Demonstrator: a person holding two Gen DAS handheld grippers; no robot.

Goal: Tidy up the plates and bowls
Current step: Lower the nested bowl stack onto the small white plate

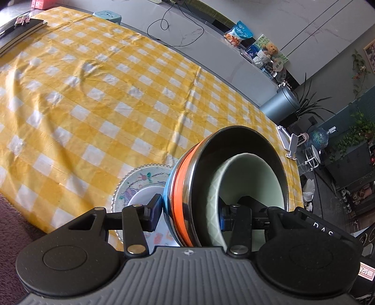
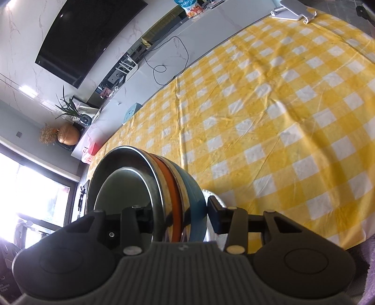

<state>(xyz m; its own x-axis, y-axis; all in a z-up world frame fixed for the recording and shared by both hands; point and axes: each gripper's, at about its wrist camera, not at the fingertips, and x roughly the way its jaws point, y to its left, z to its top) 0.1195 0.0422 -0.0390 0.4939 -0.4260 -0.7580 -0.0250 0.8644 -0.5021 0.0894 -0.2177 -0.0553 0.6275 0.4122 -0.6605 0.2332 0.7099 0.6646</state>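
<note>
The left gripper (image 1: pixel 189 211) straddles a nested stack of bowls (image 1: pixel 185 197) that is tipped on edge, open side facing the right-hand finger. Its left finger (image 1: pixel 153 214) sits against the blue outer bowl, and its right finger (image 1: pixel 234 215) reaches inside the pale green bowl (image 1: pixel 253 183), which is nested in the steel bowl (image 1: pixel 236 143); an orange band (image 1: pixel 180 187) runs between the blue shell and the steel rim. The jaws are closed on the stack's wall, pinching it. Beyond the left finger, a glass plate with a painted pattern (image 1: pixel 140 180) lies flat on the yellow checked tablecloth (image 1: pixel 93 93), with a smaller white plate (image 1: pixel 145 194) on it, just beside the blue bowl. The right gripper (image 2: pixel 179 218) takes the same stack from the opposite side: its left finger (image 2: pixel 140 215) is inside the steel bowl's mouth, and its right finger (image 2: pixel 215 218) stands just off the blue shell with a visible gap, so these jaws are spread around the wall rather than pressed on it. Past the right finger, a slice of the glass plate's rim (image 2: pixel 211 194) shows on the cloth. A white stand (image 2: pixel 293 9) lies far ahead of the jaws at the cloth's far edge.
</note>
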